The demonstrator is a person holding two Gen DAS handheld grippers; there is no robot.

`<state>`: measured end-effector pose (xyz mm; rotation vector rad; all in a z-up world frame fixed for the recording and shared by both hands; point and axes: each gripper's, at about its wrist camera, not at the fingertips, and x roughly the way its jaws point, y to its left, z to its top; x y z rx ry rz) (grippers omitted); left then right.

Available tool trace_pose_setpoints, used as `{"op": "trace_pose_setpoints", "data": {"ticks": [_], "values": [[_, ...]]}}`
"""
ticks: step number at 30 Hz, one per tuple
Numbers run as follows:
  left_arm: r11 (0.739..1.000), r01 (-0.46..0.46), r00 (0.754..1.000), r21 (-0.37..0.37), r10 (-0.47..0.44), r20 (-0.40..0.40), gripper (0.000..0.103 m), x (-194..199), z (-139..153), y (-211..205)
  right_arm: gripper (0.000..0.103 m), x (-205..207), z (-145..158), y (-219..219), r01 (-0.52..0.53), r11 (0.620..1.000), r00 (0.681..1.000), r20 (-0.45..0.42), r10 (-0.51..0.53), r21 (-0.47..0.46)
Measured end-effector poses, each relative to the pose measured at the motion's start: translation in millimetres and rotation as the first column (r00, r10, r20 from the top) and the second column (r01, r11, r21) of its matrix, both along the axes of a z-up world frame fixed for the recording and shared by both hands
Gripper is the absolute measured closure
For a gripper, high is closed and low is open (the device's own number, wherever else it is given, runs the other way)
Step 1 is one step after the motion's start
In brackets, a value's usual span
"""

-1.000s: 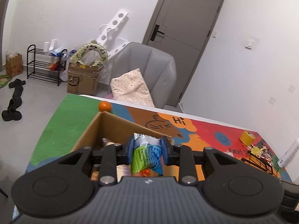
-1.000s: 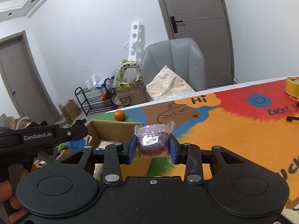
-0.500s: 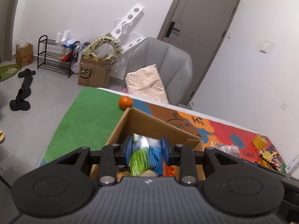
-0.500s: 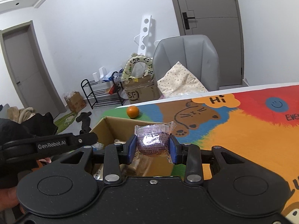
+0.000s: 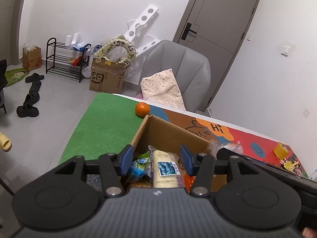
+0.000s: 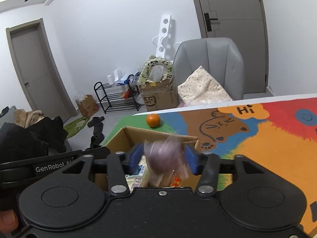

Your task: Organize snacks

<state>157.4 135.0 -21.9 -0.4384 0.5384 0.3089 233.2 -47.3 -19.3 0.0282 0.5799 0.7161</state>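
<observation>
We work over a bright cartoon table mat (image 6: 257,148) beside a grey chair (image 5: 176,67). Both tongs hang over the cardboard box (image 5: 170,132): left gripper (image 5: 156,161) opening, empty; right gripper (image 6: 163,159) opening around a blurred purple snack (image 6: 164,155). The box's contents are partly hidden.

I see a plain brown corrugated cardboard box (image 5: 170,132) with a matt, raw-edged rim. The snack packets (image 5: 164,168) inside look like glossy plastic film. My left gripper (image 5: 156,160) has matt black plastic arms, a ribbed grey housing, shiny metal screws and blue rubbery-looking pads (image 5: 125,158). The table mat (image 5: 107,123) looks smooth, printed, faintly sheened.
</observation>
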Motion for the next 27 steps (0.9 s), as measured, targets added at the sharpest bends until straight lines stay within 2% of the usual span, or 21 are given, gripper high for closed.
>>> {"op": "trace_pose_setpoints", "data": {"ticks": [6,8,10,17,27], "values": [[1.000,-0.005,1.000,0.003,0.005,0.001,0.038,-3,4,-5,0.048,0,0,-23,0.049,0.999,0.999,-0.025,-0.048,0.020],[1.000,-0.003,1.000,0.011,0.003,0.004,0.028,-4,6,-9,0.048,-3,-2,-31,0.059,0.998,0.998,-0.033,-0.058,0.021],[1.000,-0.003,1.000,0.020,0.003,0.007,0.024,-5,7,-14,0.046,-5,-4,-38,0.068,0.998,0.997,-0.037,-0.067,0.019],[0.999,0.020,1.000,0.028,-0.020,-0.009,0.017,-9,4,-30,0.039,-16,-12,-69,0.117,0.993,0.992,-0.052,-0.116,0.024],[0.998,0.055,0.998,0.039,-0.054,-0.019,0.011,-22,0,-60,0.023,-35,-17,-107,0.167,0.986,0.985,-0.041,-0.166,0.028]]}}
